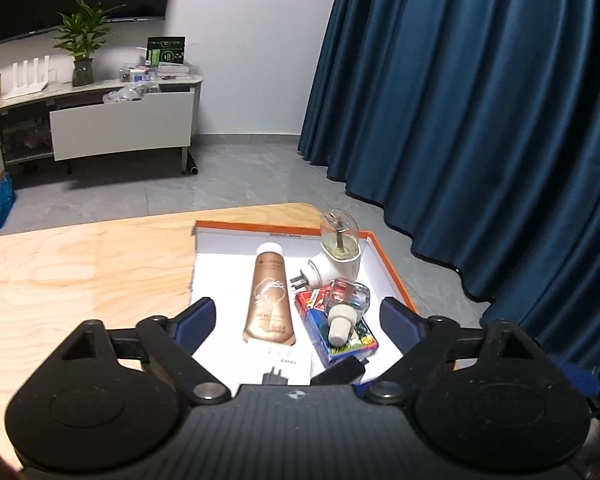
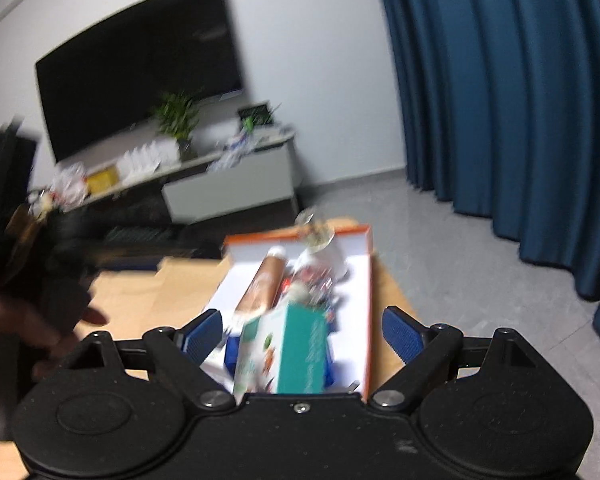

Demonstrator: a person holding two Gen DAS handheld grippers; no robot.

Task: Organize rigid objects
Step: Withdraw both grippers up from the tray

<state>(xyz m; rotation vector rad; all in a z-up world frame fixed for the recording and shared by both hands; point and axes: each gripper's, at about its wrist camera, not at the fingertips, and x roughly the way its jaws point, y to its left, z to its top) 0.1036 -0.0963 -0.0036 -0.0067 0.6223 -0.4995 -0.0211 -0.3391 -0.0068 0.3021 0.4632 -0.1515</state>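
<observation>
Room: blue curtain [image 1: 480, 120] on right side, grey tile floor, white wall, dark TV screen [image 2: 140, 64], low TV cabinet [image 1: 120, 124] with potted plant [image 1: 82, 40] on top.
Surface: light wood table [image 1: 80, 264], rounded corners.
Tray: white box lid with orange rim [image 1: 388, 264], lying on table's right part, open side up.
Tube: bronze cosmetic tube [image 1: 269, 300], white cap pointing away from camera, lying flat in tray, left of centre.
Plug-in unit: white plug-in vaporizer [image 1: 332, 264] with clear bottle on top, at tray's far right, prongs facing the tube.
Refill: small clear refill bottle [image 1: 346, 308], white cap toward camera, lying on top of colourful small box [image 1: 336, 336].
Charger: black plug item [image 1: 275, 376] on a white leaflet at tray's near edge, partly hidden by gripper body.
Teal box: teal-and-white carton [image 2: 288, 352], in tray's near end, seen only in blurred right wrist view; resting or tilted, cannot tell.
Left gripper [image 1: 300, 320]: jaws wide, nothing pressed between pads, above tray's near end.
Right gripper [image 2: 300, 332]: jaws wide apart, teal carton lies between them, pads not touching it.
Left of right view: blurred dark shape plus part of a hand [image 2: 40, 340], detail unreadable.
</observation>
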